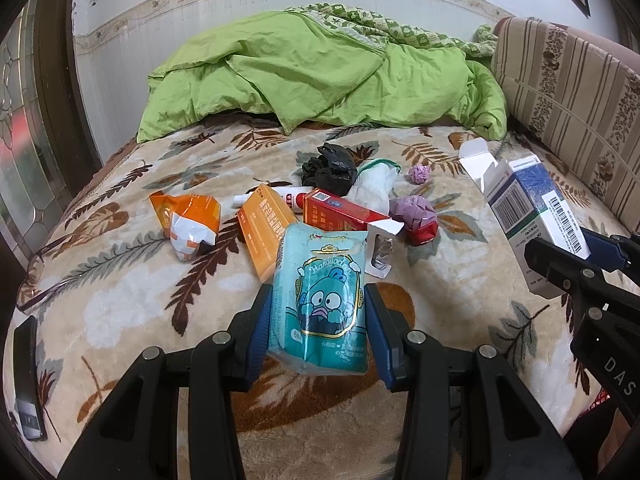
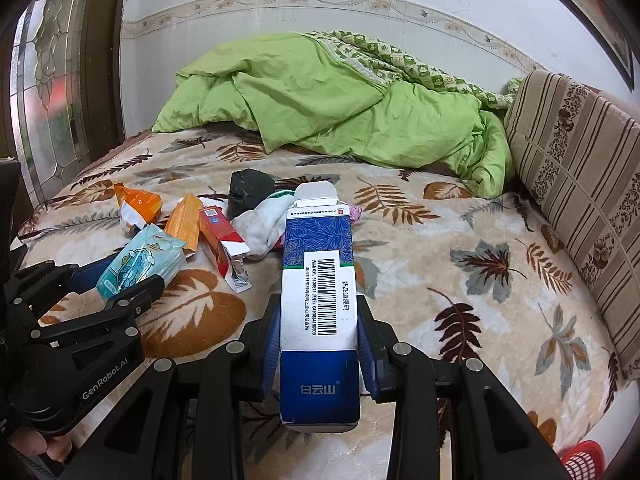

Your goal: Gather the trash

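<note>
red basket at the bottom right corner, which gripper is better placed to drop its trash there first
Right, probably. The right gripper, shut on the blue medicine box, sees the red basket just beside it; the left gripper, holding the tissue pack, sits farther left.

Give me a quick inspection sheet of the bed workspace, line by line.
Surface: leaf-print blanket on a bed.
Job's things: teal tissue pack; blue-white box; orange box, red box, orange wrapper, purple paper wads, black bag in a loose pile.
Clutter: white cloth, phone, green duvet.
Grippers: left gripper shut on teal tissue pack; right gripper shut on blue-white box.
Cables: nothing seen.
Surroundings: striped cushion, red basket.
</note>
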